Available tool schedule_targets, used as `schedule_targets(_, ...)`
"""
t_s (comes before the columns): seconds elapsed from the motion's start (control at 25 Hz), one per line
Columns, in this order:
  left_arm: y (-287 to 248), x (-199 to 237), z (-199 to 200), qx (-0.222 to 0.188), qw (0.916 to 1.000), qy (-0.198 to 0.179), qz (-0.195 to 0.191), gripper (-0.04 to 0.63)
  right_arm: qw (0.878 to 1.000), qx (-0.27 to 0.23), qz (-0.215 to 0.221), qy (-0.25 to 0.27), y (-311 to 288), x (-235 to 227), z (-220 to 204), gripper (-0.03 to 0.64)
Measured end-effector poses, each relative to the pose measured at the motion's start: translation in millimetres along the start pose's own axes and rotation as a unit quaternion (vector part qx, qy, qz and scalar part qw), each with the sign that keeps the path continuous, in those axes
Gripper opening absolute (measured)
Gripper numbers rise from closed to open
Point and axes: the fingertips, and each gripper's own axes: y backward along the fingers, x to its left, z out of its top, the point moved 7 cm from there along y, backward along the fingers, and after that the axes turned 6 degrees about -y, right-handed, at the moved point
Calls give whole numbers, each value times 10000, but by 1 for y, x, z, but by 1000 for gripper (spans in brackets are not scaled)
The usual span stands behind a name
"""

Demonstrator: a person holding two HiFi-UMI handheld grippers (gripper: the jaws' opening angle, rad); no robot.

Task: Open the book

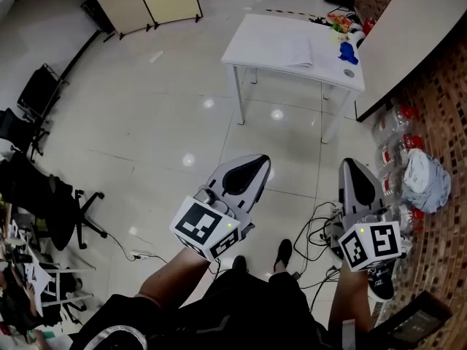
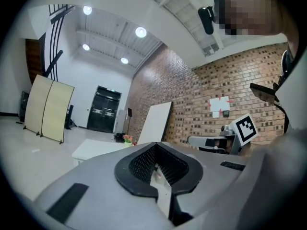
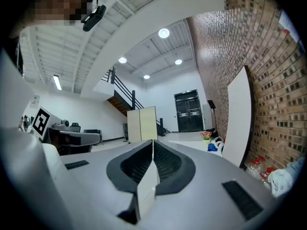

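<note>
Tiled floor (image 1: pixel 175 122), white surface (image 1: pixel 255 41) well ahead, book (image 1: pixel 290 50) on it, out of reach. Both closed, empty: left hand-held gripper (image 1: pixel 257 163), right hand-held gripper (image 1: pixel 349 166). Risk: loose cables (image 1: pixel 321 228) underfoot could snag and cause a stumble.

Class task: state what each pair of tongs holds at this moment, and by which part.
Nothing is held. The left tongs and right tongs are both shut and empty, away from the white table.

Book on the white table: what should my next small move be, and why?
Probably step toward the table, carrying both grippers forward. The book lies on it across the floor, well beyond the left gripper and right gripper; both have jaws shut with nothing between them, so neither can reach it yet.
</note>
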Motion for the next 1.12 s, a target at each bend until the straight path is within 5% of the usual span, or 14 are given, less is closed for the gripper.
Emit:
schedule_targets(0.24,45,1,-2,50,9999,-7,-158,-3,9998,29,-151,-127,31,45,-10,9)
schedule_targets(0.64,60,-45,21,-20,9997,-179,-154,-3,9998,68,88,150,75,48,8,3)
schedule_targets(1.12,70,-76,29,-106,9992,40,-376,-3,9995,121,33,291,103,59,11,3)
